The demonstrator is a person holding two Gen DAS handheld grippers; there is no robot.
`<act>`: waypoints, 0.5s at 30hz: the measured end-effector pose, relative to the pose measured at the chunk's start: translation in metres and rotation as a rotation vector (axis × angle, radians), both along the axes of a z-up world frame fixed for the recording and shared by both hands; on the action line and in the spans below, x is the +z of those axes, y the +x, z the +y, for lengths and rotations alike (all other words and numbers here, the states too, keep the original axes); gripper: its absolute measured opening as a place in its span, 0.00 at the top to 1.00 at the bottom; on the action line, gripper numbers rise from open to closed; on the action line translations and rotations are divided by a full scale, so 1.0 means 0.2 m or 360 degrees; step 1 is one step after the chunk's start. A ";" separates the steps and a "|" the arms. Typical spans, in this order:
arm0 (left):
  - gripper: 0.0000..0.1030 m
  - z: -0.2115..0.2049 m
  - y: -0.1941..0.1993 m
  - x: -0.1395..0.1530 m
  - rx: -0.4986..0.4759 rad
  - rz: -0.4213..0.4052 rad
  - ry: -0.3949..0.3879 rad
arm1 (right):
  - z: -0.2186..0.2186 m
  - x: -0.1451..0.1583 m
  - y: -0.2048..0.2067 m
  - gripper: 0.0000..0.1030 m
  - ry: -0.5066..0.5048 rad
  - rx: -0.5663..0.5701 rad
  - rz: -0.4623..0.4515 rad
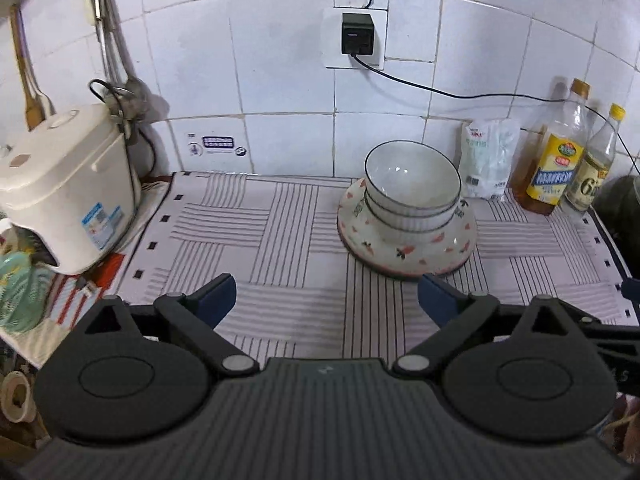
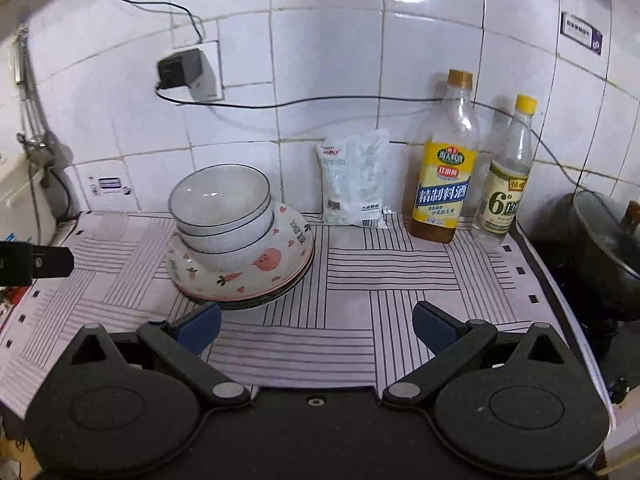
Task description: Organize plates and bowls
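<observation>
The stack sits on the striped surface [image 2: 352, 264] near the tiled wall: two white bowls [image 2: 222, 208] nested in a carrot-print bowl [image 2: 256, 272] over plates. Glazed ceramic is likely heavy, rigid, slippery and fragile; grip at the rim. Left tongs [image 1: 326, 300] and right tongs [image 2: 316, 330] stand apart, empty.

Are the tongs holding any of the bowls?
No. Both the left tongs and the right tongs are open and empty; the stacked bowls sit alone.
</observation>
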State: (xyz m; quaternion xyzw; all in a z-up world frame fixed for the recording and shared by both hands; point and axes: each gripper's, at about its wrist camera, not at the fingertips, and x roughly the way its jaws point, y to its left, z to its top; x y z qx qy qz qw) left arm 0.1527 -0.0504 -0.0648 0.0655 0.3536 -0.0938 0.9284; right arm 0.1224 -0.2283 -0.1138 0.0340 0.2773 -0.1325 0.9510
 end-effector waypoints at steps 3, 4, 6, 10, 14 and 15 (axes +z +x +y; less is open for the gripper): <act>0.01 0.01 -0.12 0.05 -0.0025 -0.0038 0.0041 | 0.01 0.05 -0.08 0.02 0.0038 0.0068 0.0070; 0.01 0.01 -0.16 0.07 -0.0024 -0.0054 0.0053 | 0.02 0.07 -0.11 0.02 0.0043 0.0078 0.0070; 0.00 0.01 -0.23 0.10 -0.0007 -0.0072 0.0090 | 0.04 0.10 -0.17 0.01 0.0024 0.0069 0.0061; 0.00 0.01 -0.32 0.13 0.0005 -0.0072 0.0156 | 0.08 0.15 -0.27 0.01 0.0001 0.0017 0.0060; 0.00 0.05 -0.38 0.12 0.0018 -0.0029 0.0114 | 0.10 0.18 -0.35 0.01 0.0020 -0.0047 0.0053; 0.00 0.07 -0.40 0.11 0.0029 -0.0028 0.0108 | 0.10 0.18 -0.37 0.01 0.0018 -0.0057 0.0049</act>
